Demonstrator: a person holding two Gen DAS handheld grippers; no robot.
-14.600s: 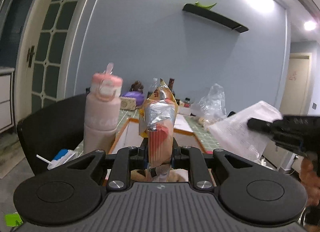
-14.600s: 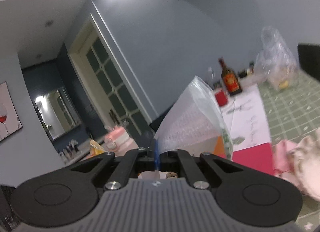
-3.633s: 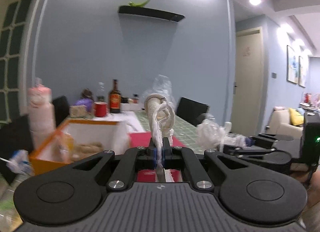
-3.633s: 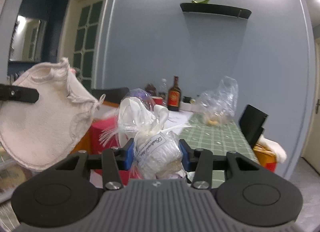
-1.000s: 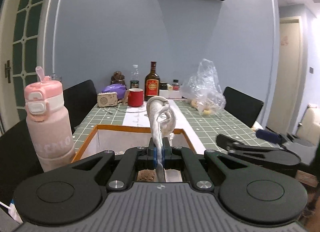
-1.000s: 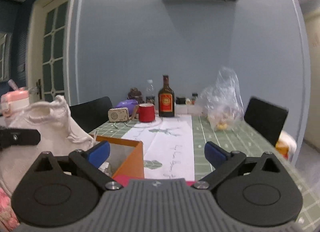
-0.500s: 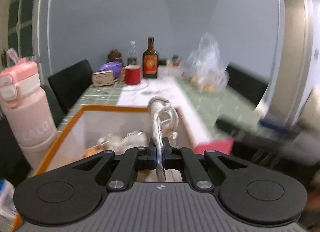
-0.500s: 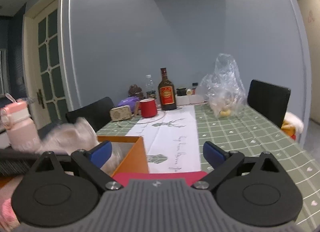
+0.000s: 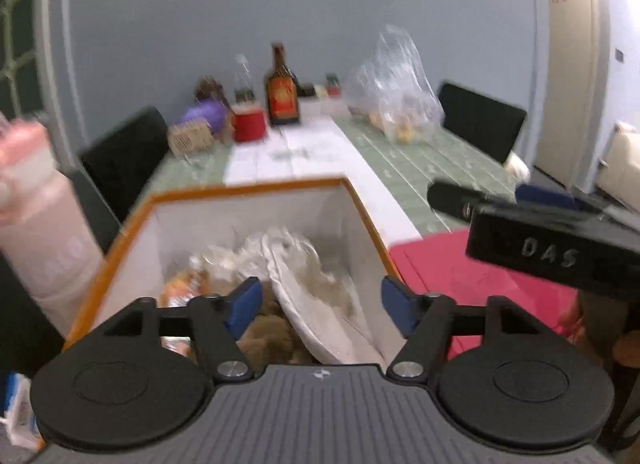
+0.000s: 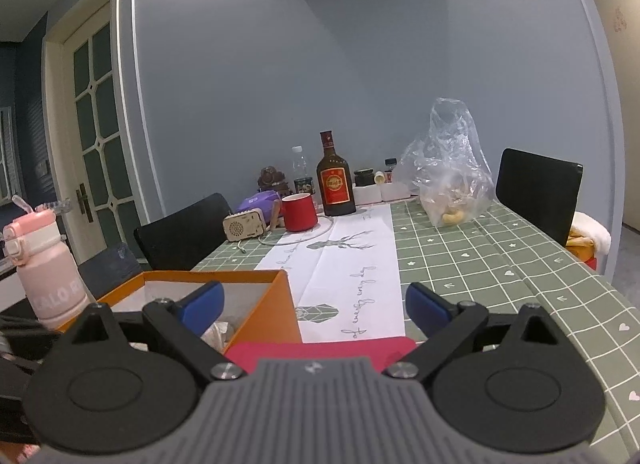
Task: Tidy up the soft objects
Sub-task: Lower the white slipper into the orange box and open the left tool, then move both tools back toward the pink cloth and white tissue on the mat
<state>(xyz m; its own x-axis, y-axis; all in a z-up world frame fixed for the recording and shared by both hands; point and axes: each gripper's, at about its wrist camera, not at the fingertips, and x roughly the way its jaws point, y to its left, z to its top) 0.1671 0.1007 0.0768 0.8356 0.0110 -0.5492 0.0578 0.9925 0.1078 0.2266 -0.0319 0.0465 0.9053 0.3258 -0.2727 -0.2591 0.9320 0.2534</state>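
**Release of the cloth into the orange box: left tool spread, cloth down**

The counter point(image 10: 500, 264) carries the orange box point(image 9: 240, 191) at its near left corner, with a pink bottle point(image 9: 36, 215) just beside the box's left wall and a red mat point(image 9: 440, 264) touching its right side. I hold my left tool point(image 9: 320, 300) over the near end of the box, tilted down into it. Its jaws have just been opening and now stand wide, with nothing pinched: the white cloth point(image 9: 316, 284) lies below and between the blue pads point(image 9: 244, 300), apart from both.

The cloth rests inside the box, on top of a brown soft thing point(image 9: 272, 336) and against crinkled packets point(image 9: 208, 264) at the left. Its long axis runs from the near right corner up toward the far middle of the box. It leans on edge rather than lying flat, its broad face turned to the right wall. The picture is blurred, so I cannot tell which end is the hem.

My right tool point(image 10: 314, 304) is also spread and empty, held level over the mat beside the box.

To finish this step well, I judge I should lift the left tool straight up, keeping the pads wide so no fold catches and drags the cloth out. The cloth may slump further once clear, and the box wall should contain it.
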